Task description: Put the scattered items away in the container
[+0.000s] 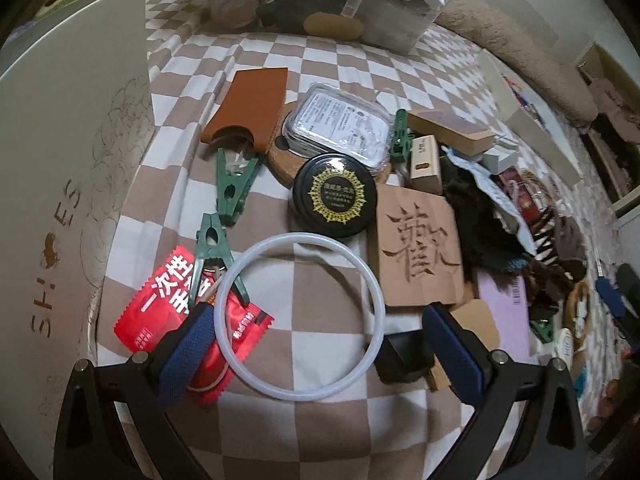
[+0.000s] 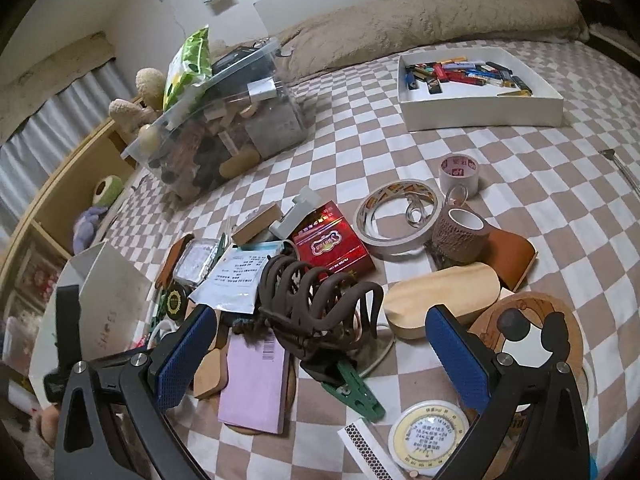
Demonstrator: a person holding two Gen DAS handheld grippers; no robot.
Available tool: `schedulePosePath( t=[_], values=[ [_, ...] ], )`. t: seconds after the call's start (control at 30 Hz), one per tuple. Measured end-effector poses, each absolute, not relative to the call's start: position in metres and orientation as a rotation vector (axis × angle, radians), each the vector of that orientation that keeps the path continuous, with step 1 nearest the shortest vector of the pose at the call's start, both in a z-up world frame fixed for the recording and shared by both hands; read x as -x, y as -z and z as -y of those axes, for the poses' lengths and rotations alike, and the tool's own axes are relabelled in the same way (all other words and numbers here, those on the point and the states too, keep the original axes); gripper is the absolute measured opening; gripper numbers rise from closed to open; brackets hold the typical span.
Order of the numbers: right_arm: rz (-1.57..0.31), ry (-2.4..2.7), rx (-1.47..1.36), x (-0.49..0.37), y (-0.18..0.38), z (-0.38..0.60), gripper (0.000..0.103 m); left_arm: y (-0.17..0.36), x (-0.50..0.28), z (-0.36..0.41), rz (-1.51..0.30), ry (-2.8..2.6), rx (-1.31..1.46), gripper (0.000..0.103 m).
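The work surface is a bed under a brown-and-white checked cover (image 2: 360, 128). At its far side stands the clear plastic container (image 2: 224, 128), lid off, already heaped with wooden and dark items. A white shallow box (image 2: 480, 112) of lighters sits well apart from it.

The scattered pile lies in the middle of the bed. Larger pieces include a carved wooden plaque (image 1: 416, 248), an oval wooden block (image 2: 440, 300) and a pink pad (image 2: 256, 384). Smaller pieces include a brown hair claw (image 2: 320, 312), a red packet (image 1: 168, 308), a black round tin (image 1: 334, 196), a white ring (image 1: 300, 324) and green clips (image 1: 234, 184).

The left gripper (image 1: 316, 356) is spread wide and holds nothing; its fingers straddle the white ring, the left pad just beside the rim over the red packet. The right gripper (image 2: 320, 360) is likewise wide open and empty, poised around the hair claw without visible contact.

Judgement: the step in hand is the approach to a pick, with much of the pile yet to move. The next move calls for lowering and closing: the thin, flat ring likely needs a grip across its rim, the hair claw across its body, followed by a carry to the container.
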State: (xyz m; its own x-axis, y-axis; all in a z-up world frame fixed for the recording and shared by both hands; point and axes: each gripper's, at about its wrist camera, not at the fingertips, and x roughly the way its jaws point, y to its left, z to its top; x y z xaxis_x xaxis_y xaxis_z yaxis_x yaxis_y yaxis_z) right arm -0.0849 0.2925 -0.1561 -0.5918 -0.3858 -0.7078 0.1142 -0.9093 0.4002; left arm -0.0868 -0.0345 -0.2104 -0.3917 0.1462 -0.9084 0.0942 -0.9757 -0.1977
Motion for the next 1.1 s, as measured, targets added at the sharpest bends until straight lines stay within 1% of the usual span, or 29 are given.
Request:
schedulePosePath(
  t=[0.1, 0.3, 0.43, 0.63, 0.67, 0.7, 0.73, 0.77, 0.87, 0.93, 0.97, 1.0, 1.03, 1.1],
  values=[
    [0.519, 2.504, -1.277, 0.088, 0.16, -0.296, 0.103, 0.212, 0.087, 0.033, 0.334, -2.591, 1.721, 0.103],
    [0.607, 2.496, -1.339, 0.094, 0.166, -0.297, 0.103, 0.216, 0.088, 0.038, 0.406, -2.588, 1.736, 0.103],
    [0.594, 2.477, -1.348, 0.098, 0.167, -0.288, 0.103, 0.217, 0.089, 0.039, 0.391, -2.585, 1.735, 0.103],
    [0.505, 2.485, -1.386, 0.108, 0.179, -0.266, 0.103, 0.215, 0.088, 0.042, 0.448, -2.579, 1.707, 0.101],
    [0.48, 2.497, -1.39, 0.11, 0.18, -0.264, 0.103, 0.214, 0.087, 0.043, 0.457, -2.589, 1.699, 0.099],
    [0.452, 2.509, -1.393, 0.112, 0.182, -0.261, 0.103, 0.214, 0.087, 0.043, 0.458, -2.604, 1.694, 0.093],
    [0.427, 2.519, -1.394, 0.114, 0.184, -0.26, 0.103, 0.213, 0.086, 0.043, 0.449, -2.618, 1.691, 0.091],
    [0.405, 2.527, -1.394, 0.115, 0.185, -0.259, 0.103, 0.213, 0.086, 0.043, 0.44, -2.624, 1.689, 0.089],
    [0.379, 2.536, -1.393, 0.118, 0.19, -0.258, 0.103, 0.213, 0.086, 0.042, 0.439, -2.624, 1.69, 0.089],
    [0.361, 2.546, -1.385, 0.118, 0.19, -0.256, 0.103, 0.213, 0.085, 0.042, 0.422, -2.633, 1.689, 0.086],
    [0.344, 2.549, -1.387, 0.119, 0.19, -0.255, 0.101, 0.213, 0.085, 0.042, 0.412, -2.64, 1.685, 0.08],
    [0.32, 2.555, -1.389, 0.119, 0.19, -0.253, 0.094, 0.213, 0.085, 0.042, 0.41, -2.644, 1.682, 0.078],
    [0.292, 2.564, -1.391, 0.119, 0.19, -0.252, 0.089, 0.212, 0.085, 0.043, 0.418, -2.645, 1.682, 0.077],
    [0.253, 2.571, -1.386, 0.119, 0.19, -0.25, 0.088, 0.212, 0.084, 0.044, 0.422, -2.651, 1.686, 0.069]
  ],
)
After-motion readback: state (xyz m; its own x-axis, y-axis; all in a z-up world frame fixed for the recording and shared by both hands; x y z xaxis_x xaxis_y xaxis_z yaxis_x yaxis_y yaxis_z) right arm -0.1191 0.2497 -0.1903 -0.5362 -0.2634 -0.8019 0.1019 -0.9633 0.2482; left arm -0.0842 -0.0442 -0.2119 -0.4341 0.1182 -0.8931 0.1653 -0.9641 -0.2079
